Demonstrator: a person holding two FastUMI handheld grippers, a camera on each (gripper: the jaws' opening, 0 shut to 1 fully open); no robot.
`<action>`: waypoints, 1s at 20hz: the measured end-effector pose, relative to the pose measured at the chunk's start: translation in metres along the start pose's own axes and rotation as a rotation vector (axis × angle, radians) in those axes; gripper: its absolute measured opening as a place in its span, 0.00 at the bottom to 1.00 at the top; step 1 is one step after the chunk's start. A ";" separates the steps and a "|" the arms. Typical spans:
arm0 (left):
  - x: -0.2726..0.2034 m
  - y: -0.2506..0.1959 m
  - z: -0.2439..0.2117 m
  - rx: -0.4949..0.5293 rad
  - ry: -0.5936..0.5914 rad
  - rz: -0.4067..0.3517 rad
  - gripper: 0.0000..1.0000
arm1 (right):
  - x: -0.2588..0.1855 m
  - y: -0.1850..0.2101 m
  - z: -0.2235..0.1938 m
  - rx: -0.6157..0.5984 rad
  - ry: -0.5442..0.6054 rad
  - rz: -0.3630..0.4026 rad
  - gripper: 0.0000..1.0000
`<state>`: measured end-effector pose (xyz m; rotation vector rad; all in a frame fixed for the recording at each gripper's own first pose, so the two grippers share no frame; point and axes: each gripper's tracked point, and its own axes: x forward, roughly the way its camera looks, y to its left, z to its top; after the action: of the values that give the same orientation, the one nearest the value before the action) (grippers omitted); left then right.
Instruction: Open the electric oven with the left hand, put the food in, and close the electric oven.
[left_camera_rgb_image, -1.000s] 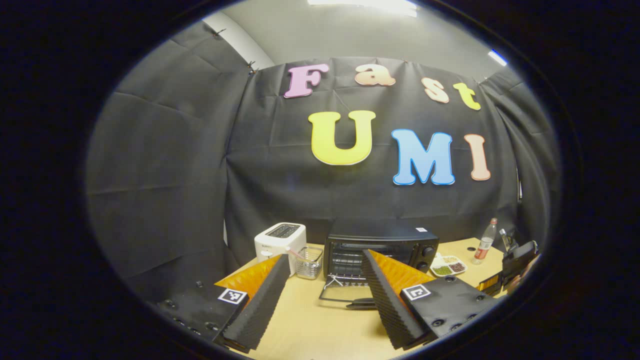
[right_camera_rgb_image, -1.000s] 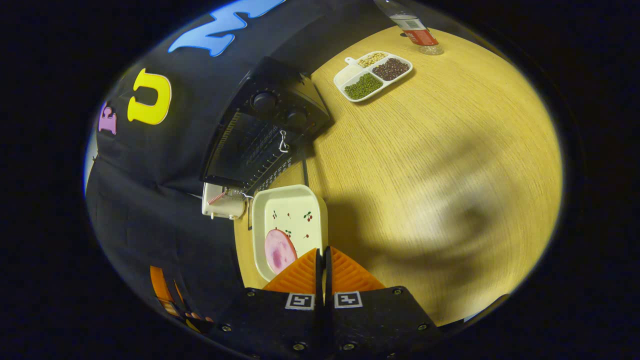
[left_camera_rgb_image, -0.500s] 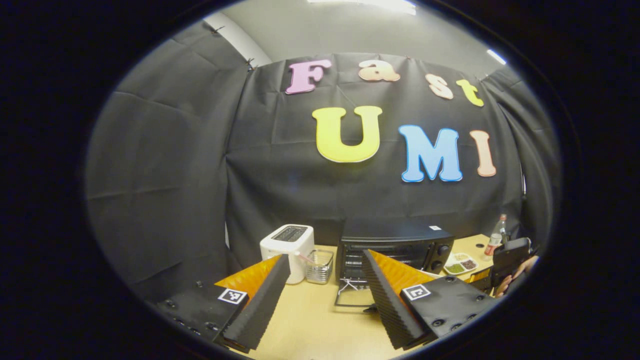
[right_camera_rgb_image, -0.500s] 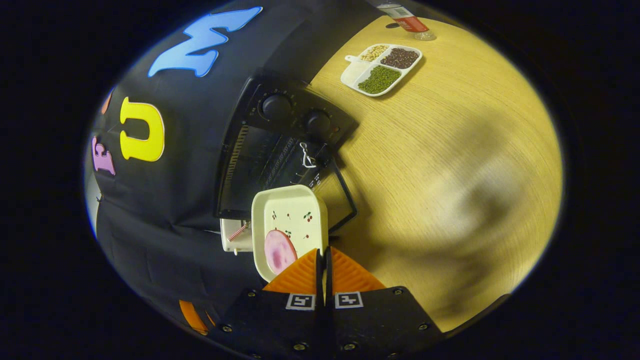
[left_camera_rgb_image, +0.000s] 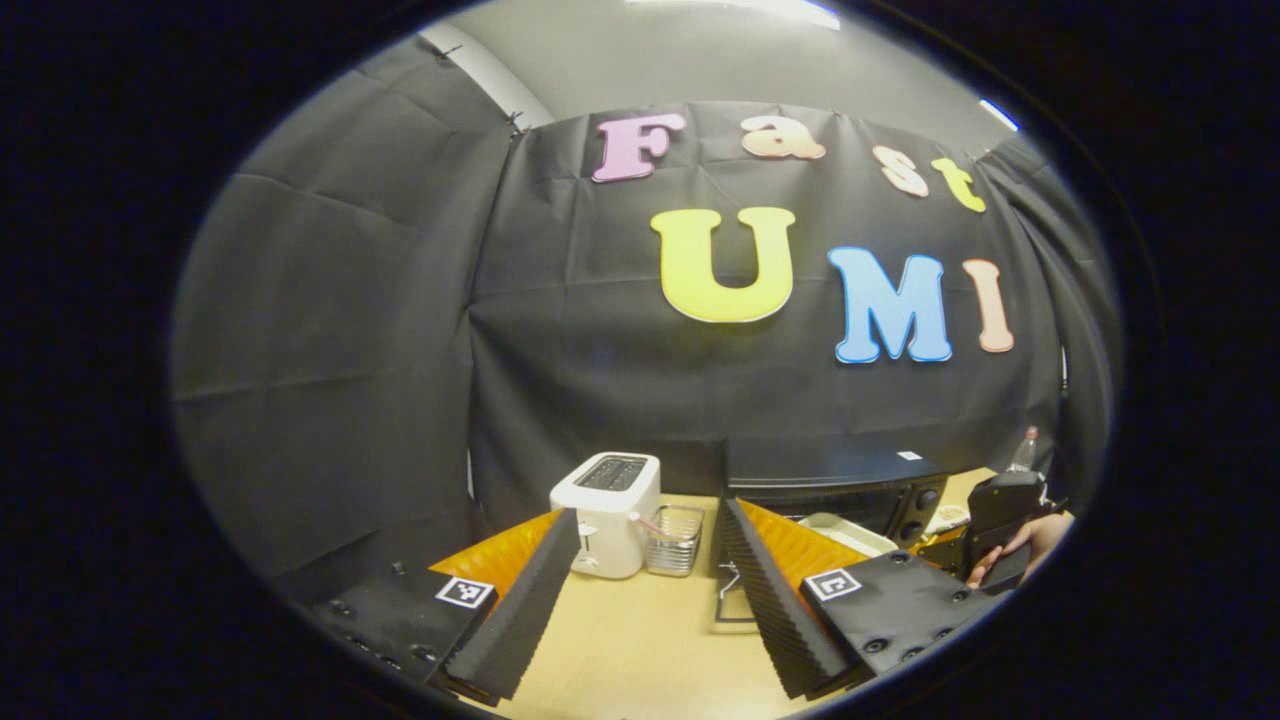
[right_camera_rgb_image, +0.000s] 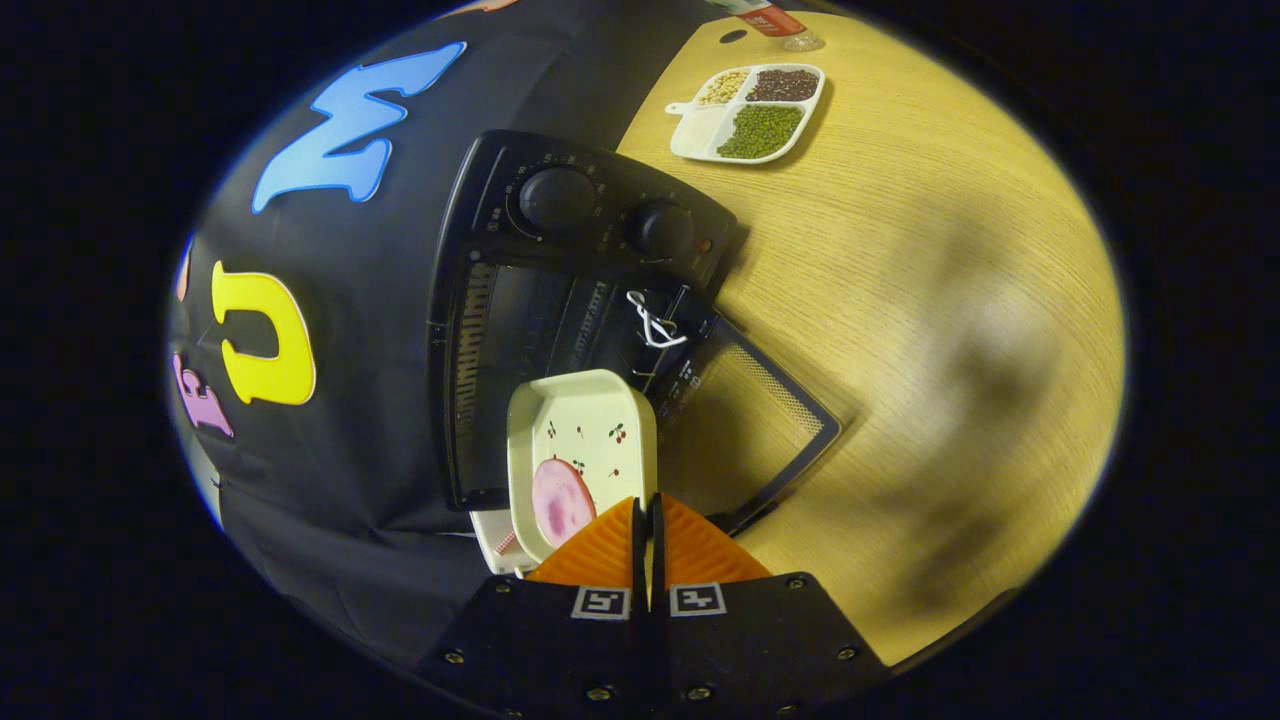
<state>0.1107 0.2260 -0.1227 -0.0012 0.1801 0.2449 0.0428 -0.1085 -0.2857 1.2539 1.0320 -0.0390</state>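
Jaws of right gripper (right_camera_rgb_image: 646, 520) clamp tray (right_camera_rgb_image: 590, 425) holding ham slice (right_camera_rgb_image: 562, 500); left gripper (left_camera_rgb_image: 640, 590) gapes.

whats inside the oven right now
The oven stands open, its door folded down. A wire rack shows inside; no food yet. The white tray with the pink slice, pinched by the right gripper, covers the lower cavity.

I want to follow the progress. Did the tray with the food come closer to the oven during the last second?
Yes. In the right gripper view the tray, held by the right gripper, now overlaps the oven's open mouth above the lowered door; earlier it sat short of it.
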 end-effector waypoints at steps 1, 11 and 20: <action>0.002 0.006 -0.002 0.004 0.004 0.011 0.97 | 0.003 0.000 -0.002 0.005 -0.025 -0.001 0.00; 0.001 0.049 -0.011 0.018 0.038 0.093 0.97 | 0.051 0.030 0.015 0.123 -0.156 0.034 0.01; -0.009 0.065 -0.014 0.033 0.054 0.132 0.92 | 0.083 0.041 0.038 0.196 -0.253 0.046 0.03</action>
<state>0.0842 0.2871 -0.1338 0.0373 0.2382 0.3741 0.1359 -0.0828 -0.3108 1.4094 0.7937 -0.2629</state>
